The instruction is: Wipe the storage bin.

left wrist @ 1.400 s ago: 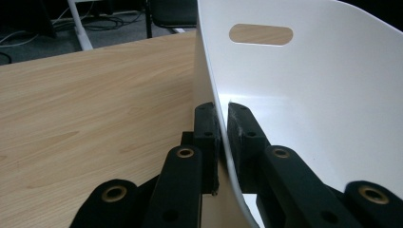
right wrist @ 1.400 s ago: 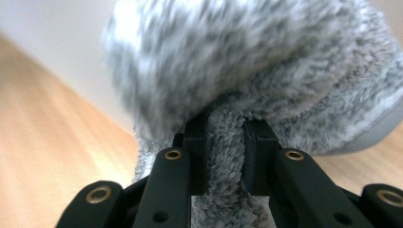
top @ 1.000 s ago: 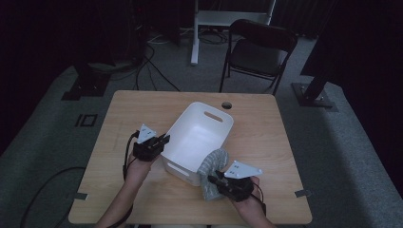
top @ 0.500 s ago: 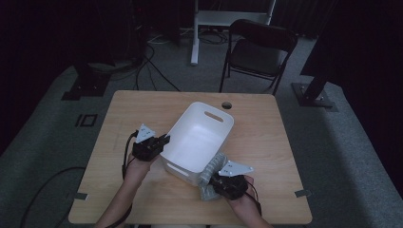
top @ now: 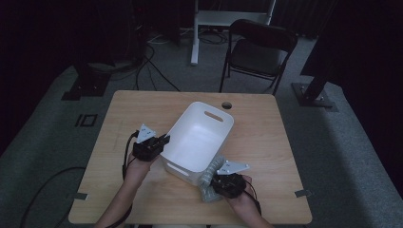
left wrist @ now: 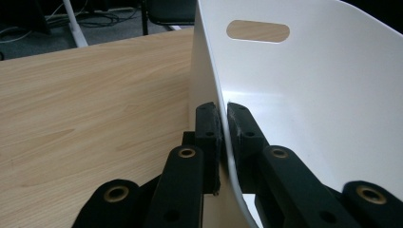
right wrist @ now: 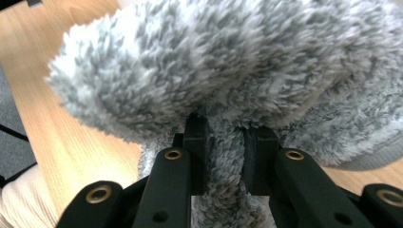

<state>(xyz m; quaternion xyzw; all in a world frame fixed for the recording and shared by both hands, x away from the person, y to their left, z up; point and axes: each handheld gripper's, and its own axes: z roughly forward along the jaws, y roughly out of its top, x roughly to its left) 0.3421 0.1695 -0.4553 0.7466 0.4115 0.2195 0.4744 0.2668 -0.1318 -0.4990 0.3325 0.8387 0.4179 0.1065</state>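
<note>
A white plastic tub (top: 202,137) with slot handles stands tilted in the middle of the wooden table (top: 266,137). My left gripper (top: 161,141) is shut on its left wall; in the left gripper view the thin white rim (left wrist: 227,142) runs between the two black jaws of the left gripper (left wrist: 223,124). A grey fluffy slipper (top: 209,183) lies by the tub's near right corner. My right gripper (top: 216,184) is shut on it. In the right gripper view the right gripper (right wrist: 225,137) pinches a fold of the slipper's fur (right wrist: 228,61).
A black folding chair (top: 259,52) and a white stand (top: 197,28) are behind the table's far edge. A round cable hole (top: 226,105) sits near the far edge. Cables (top: 142,61) lie on the floor at the left. Bare tabletop lies right of the tub.
My right gripper with the slipper has moved down and toward the table's near edge, away from the tub's rim. The left gripper and the tub have stayed put.
</note>
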